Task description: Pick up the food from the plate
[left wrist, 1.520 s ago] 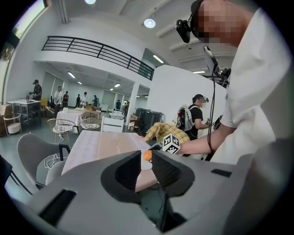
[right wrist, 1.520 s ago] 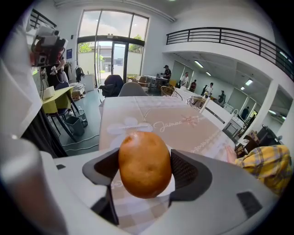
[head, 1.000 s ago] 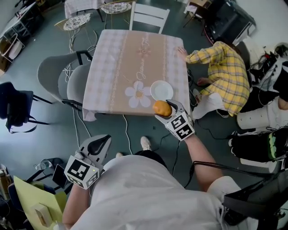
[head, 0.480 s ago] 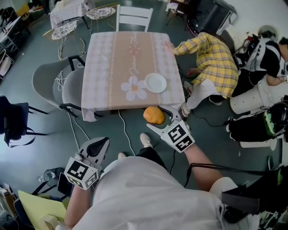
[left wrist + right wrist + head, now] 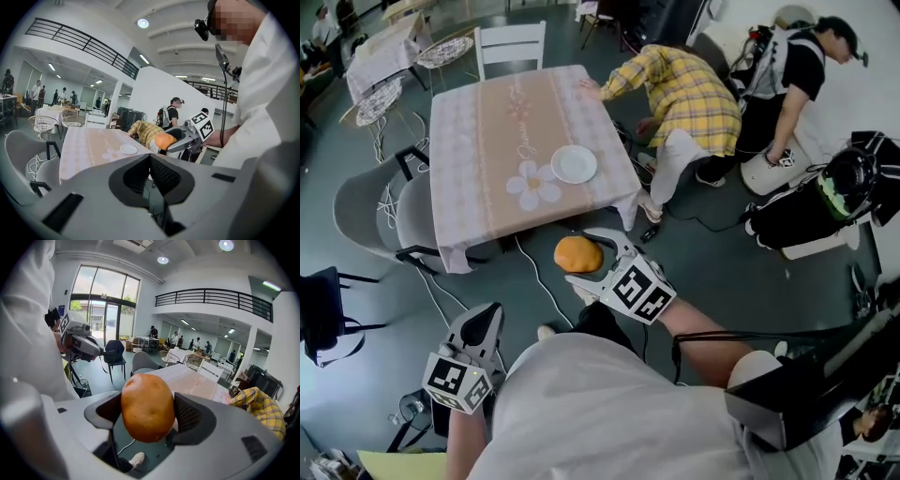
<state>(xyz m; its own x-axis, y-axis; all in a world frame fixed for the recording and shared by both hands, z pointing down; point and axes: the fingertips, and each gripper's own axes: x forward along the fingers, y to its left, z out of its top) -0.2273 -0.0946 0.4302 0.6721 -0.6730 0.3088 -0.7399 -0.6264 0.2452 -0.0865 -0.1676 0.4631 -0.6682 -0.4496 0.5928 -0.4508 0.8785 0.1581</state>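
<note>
The food is a round orange-brown bun (image 5: 577,253). My right gripper (image 5: 592,259) is shut on it and holds it in the air over the floor, just off the near edge of the table (image 5: 478,141). In the right gripper view the bun (image 5: 147,407) fills the gap between both pads. The white plate (image 5: 574,164) lies bare on the tablecloth beside a flower print. My left gripper (image 5: 486,317) hangs low at the left, shut with nothing in it. Its view shows the bun (image 5: 165,140) and the plate (image 5: 128,149) further off.
A person in a yellow plaid shirt (image 5: 684,89) crouches at the table's right side, and another person (image 5: 797,75) bends over bags (image 5: 825,197) beyond. Grey chairs (image 5: 370,211) stand left of the table and a white chair (image 5: 511,42) behind it. Cables lie on the floor.
My right gripper has carried the bun away from the table's edge, back toward my body. The left gripper has stayed low and shut. The head view has swung to the right.
</note>
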